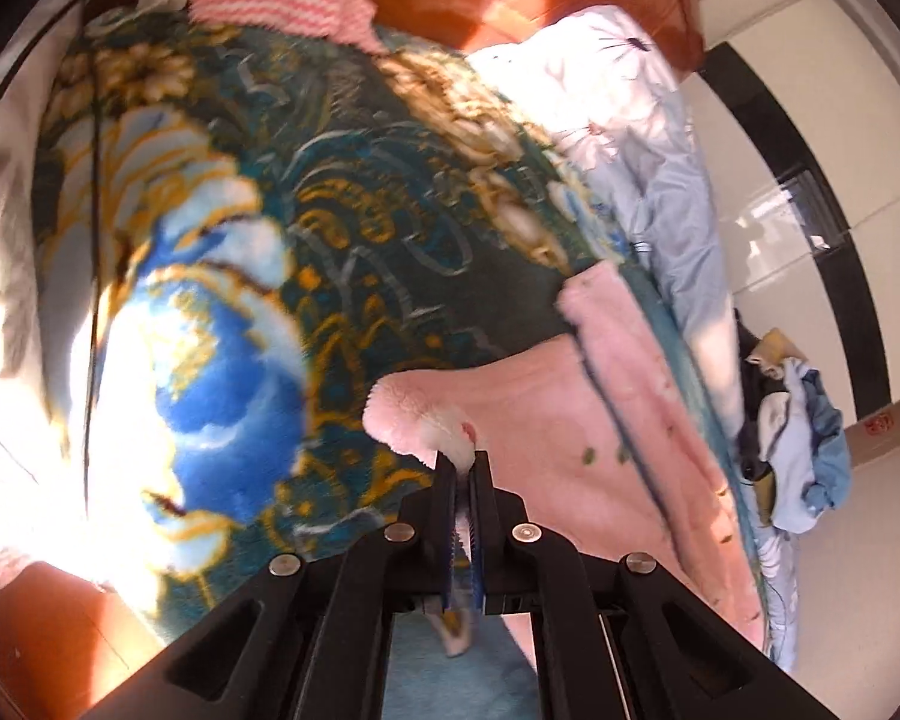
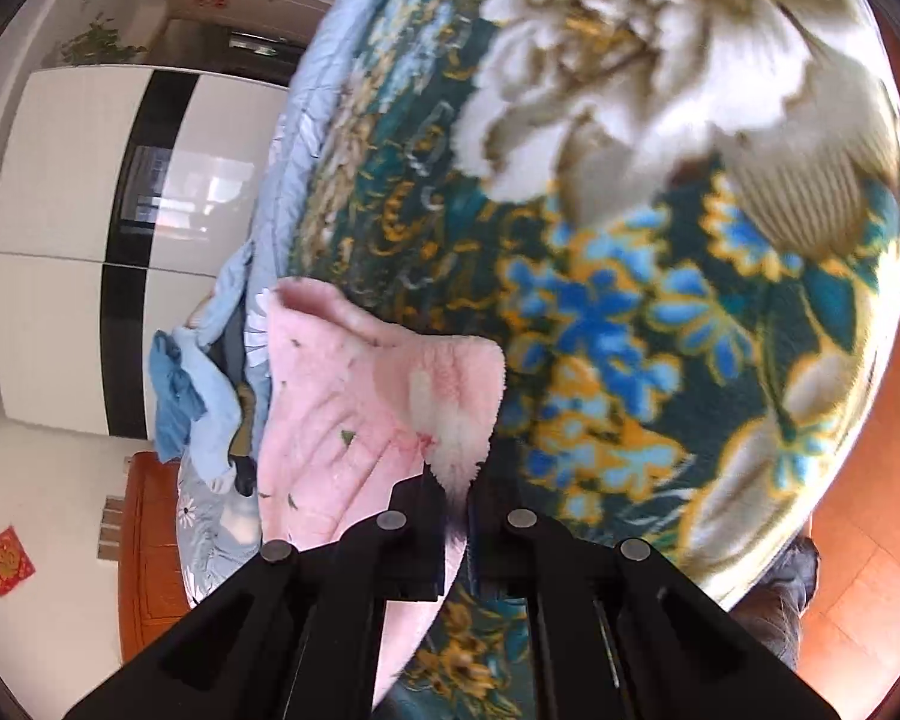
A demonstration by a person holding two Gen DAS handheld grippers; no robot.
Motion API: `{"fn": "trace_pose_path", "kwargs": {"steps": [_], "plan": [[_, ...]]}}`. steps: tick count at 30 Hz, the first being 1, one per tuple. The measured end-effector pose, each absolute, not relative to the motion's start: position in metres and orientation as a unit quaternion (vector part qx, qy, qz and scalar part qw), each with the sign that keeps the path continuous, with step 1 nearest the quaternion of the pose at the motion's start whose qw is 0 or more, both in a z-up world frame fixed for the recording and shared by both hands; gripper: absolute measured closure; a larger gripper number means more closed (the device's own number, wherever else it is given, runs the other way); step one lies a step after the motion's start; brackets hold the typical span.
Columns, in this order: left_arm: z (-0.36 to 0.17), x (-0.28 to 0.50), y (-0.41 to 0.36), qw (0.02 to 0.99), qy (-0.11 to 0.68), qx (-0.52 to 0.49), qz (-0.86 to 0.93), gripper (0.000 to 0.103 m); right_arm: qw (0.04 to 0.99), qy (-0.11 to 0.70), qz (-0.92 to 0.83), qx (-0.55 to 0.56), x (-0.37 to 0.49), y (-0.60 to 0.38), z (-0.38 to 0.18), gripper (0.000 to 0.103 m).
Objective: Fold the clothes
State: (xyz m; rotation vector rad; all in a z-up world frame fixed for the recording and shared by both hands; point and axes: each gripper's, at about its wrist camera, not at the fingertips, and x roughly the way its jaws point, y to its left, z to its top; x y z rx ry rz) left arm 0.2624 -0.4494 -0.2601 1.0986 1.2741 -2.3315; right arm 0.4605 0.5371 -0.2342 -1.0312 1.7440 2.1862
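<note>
Left black two-finger gripper (image 1: 464,459): jaws clamped on a fluffy corner of the pale pink fleece garment (image 1: 576,420); white pile bulges between the pads.
Right black two-finger gripper (image 2: 456,480): likewise closed on a pink fleece corner (image 2: 456,450), pile squeezed out above the tips.
Pink fleece garment, location: lying on the teal floral plush blanket (image 1: 354,228) covering the bed, near its edge, beside a pale blue quilt (image 1: 660,192).
Key relation: from the left gripper the cloth runs off to the right; from the right gripper it runs off to the left (image 2: 330,408). Judged: the garment's held edge spans between both grippers, neither nearer, so both should carry it across together.
Also present: crumpled blue clothing (image 1: 810,450) past the bed's edge.
</note>
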Motion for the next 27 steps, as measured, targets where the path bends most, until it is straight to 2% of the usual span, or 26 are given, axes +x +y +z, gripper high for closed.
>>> {"fn": "trace_pose_path", "kwargs": {"steps": [6,7,9,10,11,12,13,15,18,20,27], "plan": [[-0.284,0.277,-0.461,0.122,0.487,0.368,-0.783,0.094,0.086,0.565,0.731,-0.374,0.454,0.536,-0.240,0.097],[-0.282,0.276,-0.463,0.122,0.487,0.370,-0.782,0.092,0.086,0.555,0.734,-0.381,0.452,0.536,-0.237,0.093],[-0.275,0.276,-0.467,0.129,0.480,0.371,-0.784,0.075,0.087,0.537,0.741,-0.393,0.449,0.536,-0.231,0.092],[-0.270,0.276,-0.469,0.132,0.476,0.372,-0.786,0.069,0.090,0.528,0.745,-0.397,0.450,0.536,-0.228,0.088],[-0.264,0.274,-0.471,0.139,0.466,0.375,-0.789,0.055,0.091,0.517,0.750,-0.402,0.451,0.536,-0.225,0.084],[-0.255,0.269,-0.472,0.145,0.446,0.381,-0.797,0.046,0.095,0.501,0.755,-0.412,0.451,0.537,-0.221,0.074],[-0.247,0.264,-0.472,0.151,0.427,0.387,-0.804,0.045,0.102,0.483,0.761,-0.421,0.450,0.538,-0.216,0.065],[-0.228,0.252,-0.470,0.161,0.374,0.402,-0.820,0.045,0.128,0.454,0.771,-0.428,0.452,0.544,-0.204,0.057],[-0.202,0.226,-0.459,0.167,0.304,0.406,-0.845,0.038,0.188,0.420,0.781,-0.422,0.458,0.564,-0.185,0.057],[-0.197,0.201,-0.455,0.134,0.313,0.403,-0.849,0.036,0.176,0.417,0.791,-0.412,0.442,0.573,-0.175,0.057],[-0.211,0.080,-0.383,0.055,0.369,0.436,-0.819,0.036,-0.006,0.523,0.764,-0.378,0.293,0.567,-0.189,0.057]]}}
